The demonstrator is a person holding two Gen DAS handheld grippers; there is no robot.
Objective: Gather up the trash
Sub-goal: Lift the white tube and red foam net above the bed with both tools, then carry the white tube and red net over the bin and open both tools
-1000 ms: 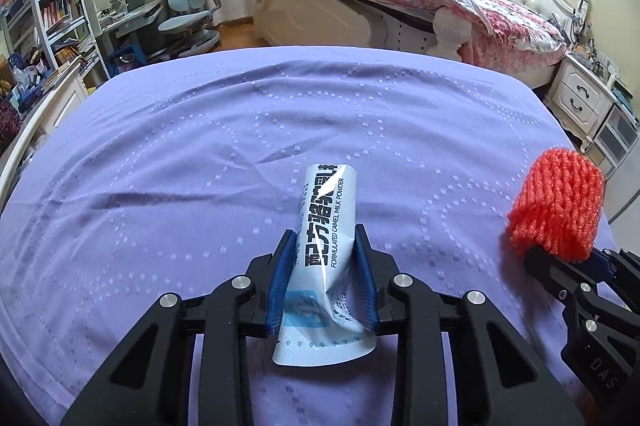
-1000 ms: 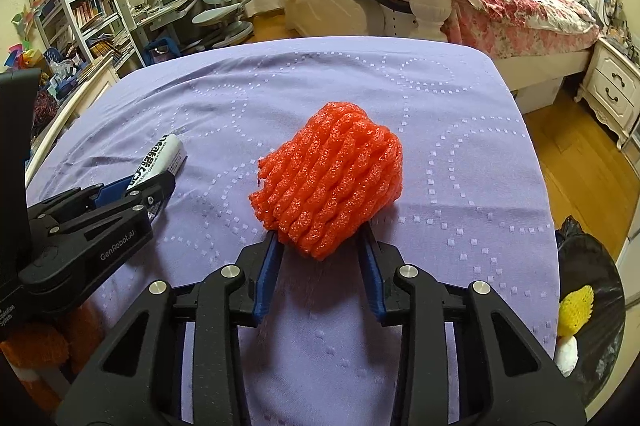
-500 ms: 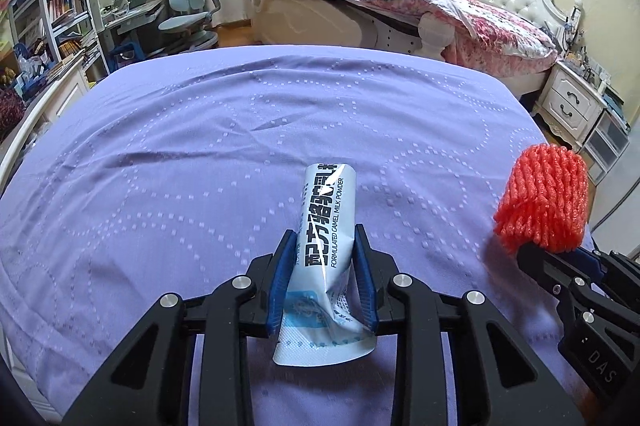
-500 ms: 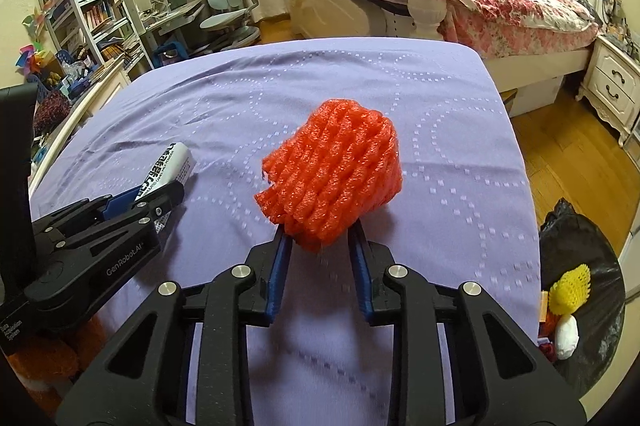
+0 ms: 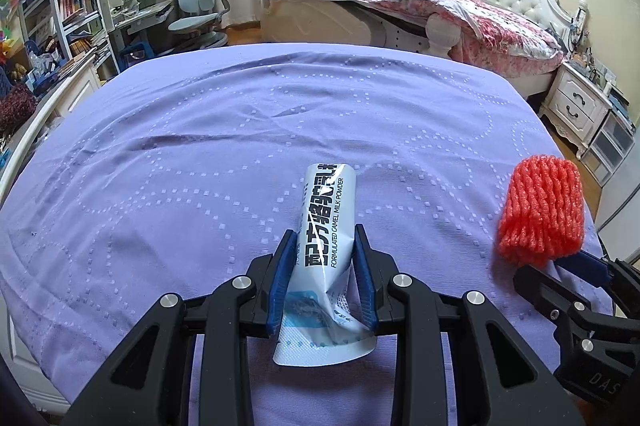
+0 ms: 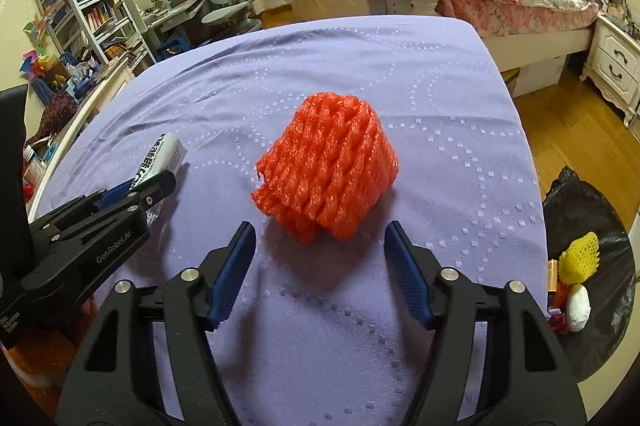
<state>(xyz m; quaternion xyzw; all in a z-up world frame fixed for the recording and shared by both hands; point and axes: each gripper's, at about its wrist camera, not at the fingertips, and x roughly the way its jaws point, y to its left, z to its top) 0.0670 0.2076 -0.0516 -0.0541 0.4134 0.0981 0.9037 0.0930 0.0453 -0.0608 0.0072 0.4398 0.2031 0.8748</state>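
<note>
Between the left gripper's (image 5: pixel 323 250) blue-padded black fingers was a white and pale blue sachet (image 5: pixel 326 226) with black lettering. Ahead of the right gripper's (image 6: pixel 320 246) blue pads sat an orange-red foam net (image 6: pixel 328 172). Beneath both lay a lilac bedspread (image 6: pixel 440 106) patterned with dotted rings. Right of the fingers was a black bag (image 6: pixel 600 210) with a yellow net (image 6: pixel 580 258).

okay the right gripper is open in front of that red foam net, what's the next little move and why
Probably ease the right gripper forward and close on the red foam net. Its fingers stand wide apart with the net just beyond the tips, ungripped. The left gripper is already shut on the milk powder packet, and the black trash bag sits off the bed's right edge.
</note>
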